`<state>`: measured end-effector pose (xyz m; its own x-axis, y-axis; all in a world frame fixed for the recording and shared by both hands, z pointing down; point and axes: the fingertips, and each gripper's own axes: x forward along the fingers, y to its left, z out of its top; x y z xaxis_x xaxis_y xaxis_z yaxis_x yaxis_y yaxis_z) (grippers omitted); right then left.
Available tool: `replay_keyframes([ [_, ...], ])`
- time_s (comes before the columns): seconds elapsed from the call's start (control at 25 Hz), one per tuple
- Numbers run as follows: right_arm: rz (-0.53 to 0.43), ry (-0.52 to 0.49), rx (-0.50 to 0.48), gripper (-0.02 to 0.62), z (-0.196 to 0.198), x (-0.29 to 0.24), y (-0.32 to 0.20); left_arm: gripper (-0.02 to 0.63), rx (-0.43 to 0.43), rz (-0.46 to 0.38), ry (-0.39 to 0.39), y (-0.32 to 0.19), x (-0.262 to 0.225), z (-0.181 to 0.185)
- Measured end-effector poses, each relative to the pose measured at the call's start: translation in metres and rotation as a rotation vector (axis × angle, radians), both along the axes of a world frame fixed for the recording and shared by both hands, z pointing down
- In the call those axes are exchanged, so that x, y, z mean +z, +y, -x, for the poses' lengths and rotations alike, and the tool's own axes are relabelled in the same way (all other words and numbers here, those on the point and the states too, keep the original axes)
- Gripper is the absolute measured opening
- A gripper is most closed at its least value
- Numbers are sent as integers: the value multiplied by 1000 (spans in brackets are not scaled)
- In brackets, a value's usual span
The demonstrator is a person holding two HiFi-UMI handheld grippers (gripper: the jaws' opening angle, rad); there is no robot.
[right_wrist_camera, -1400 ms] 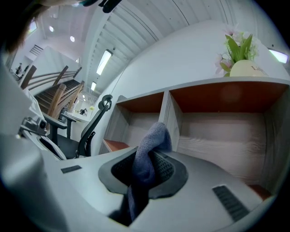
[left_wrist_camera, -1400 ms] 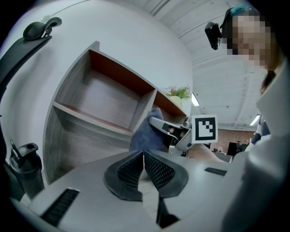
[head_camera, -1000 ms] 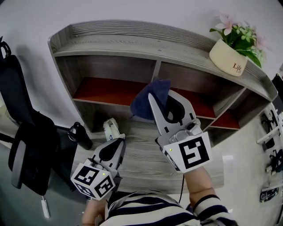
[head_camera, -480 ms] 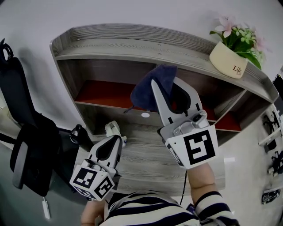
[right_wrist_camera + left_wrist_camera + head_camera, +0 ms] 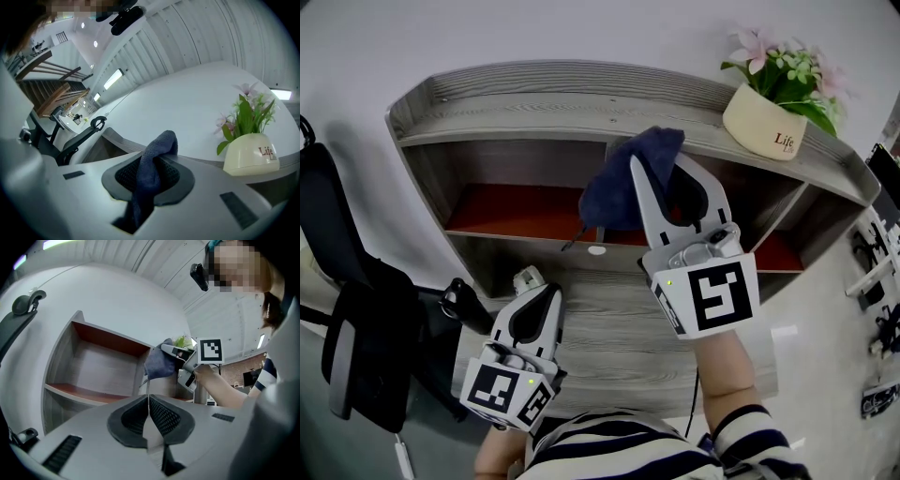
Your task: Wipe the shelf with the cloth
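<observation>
Right gripper (image 5: 664, 176) clamped on the blue cloth (image 5: 617, 192), bunched at the shelf's (image 5: 581, 92) top-board edge, probably ready to wipe | left gripper (image 5: 534, 302) jaws together, empty, low, apparently parked clear | flowerpot (image 5: 762, 120) on the top board nearby

Lighting even and soft; shelf (image 5: 534, 89) recesses in shade. Ceiling strips (image 5: 115, 78) glare mildly. Heavy fisheye bending at edges; gripper views vignetted dark, foreground slightly soft.

The shelf (image 5: 581, 98) is matt grey wood with coarse visible grain. At twelve o'clock, the cloth (image 5: 614, 187) looks soft and nappy. At two o'clock, the pot (image 5: 759, 122) is smooth, faintly glossy.
</observation>
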<state>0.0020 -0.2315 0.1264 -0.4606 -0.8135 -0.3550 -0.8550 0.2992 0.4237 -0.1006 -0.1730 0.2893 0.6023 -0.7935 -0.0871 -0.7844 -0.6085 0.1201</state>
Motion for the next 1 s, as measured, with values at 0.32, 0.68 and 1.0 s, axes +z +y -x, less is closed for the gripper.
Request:
replay_keyframes([
  [0.32, -2, -34, 107, 66, -51, -1, 5, 21, 90, 22, -27, -2, 6, -30],
  [0.68, 8, -80, 250, 66, -119, 1, 18, 23, 184, 35, -47, 0, 10, -60],
  [1.0, 30, -115, 404, 66, -183, 9, 25, 22, 256, 46, -59, 2, 12, -81],
])
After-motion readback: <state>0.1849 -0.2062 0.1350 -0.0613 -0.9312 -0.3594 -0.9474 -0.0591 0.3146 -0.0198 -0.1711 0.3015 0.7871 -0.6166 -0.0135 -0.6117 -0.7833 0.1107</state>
